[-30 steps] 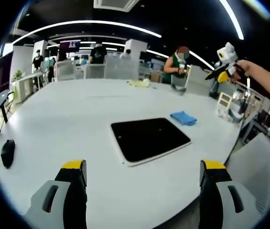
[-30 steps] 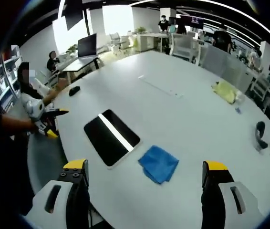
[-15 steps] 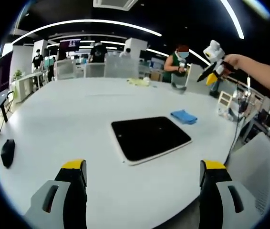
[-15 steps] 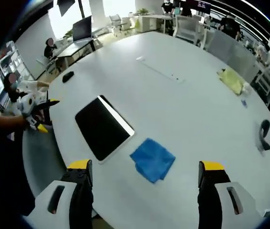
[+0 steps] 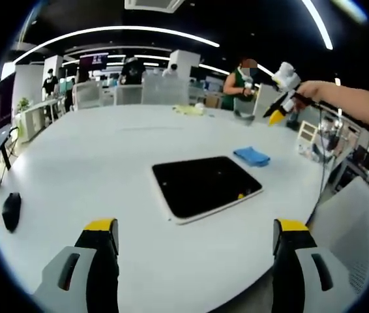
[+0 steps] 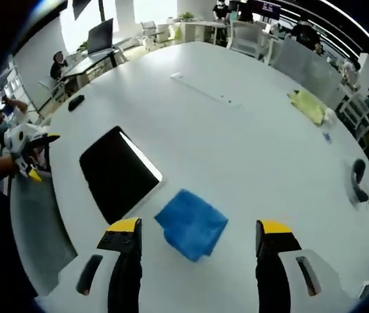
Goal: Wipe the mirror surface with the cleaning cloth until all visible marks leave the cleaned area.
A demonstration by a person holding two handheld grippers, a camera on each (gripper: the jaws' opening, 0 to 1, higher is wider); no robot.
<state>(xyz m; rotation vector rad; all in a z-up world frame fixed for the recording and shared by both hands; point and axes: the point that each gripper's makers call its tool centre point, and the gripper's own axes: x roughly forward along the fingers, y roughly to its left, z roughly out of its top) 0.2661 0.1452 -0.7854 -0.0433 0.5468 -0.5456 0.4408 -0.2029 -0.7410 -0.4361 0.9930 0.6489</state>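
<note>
Right tongs [image 6: 197, 235]: over the last second the cloth has slid from mid-frame down toward the bottom of the right gripper view, and the whole scene has shifted with it. I take that as my camera descending toward it, not the cloth moving. The cleaning cloth [image 6: 191, 223] now sits between the two yellow-tipped jaws at lower centre, crumpled, flat on the white surface [image 6: 250, 130]. Jaws stand wide apart, holding nothing; I cannot tell whether they touch the surface.

The mirror [image 6: 116, 173] lies just left of the cloth in that view, dark and reflective, close to it but apart. Marks on it are too small to judge here.

Left tongs [image 5: 194, 238]: jaws wide, empty, at the bottom of the left gripper view. That view has barely changed; the mirror [image 5: 204, 187] stays centre frame, the cloth [image 5: 251, 156] beyond its far right corner. The right tongs [image 5: 281, 99] show at upper right, lower than a second ago.

Judgement: I am in the reach-for-cloth step. No wiping begun. Next is closing on the cloth, then carrying it onto the mirror.
</note>
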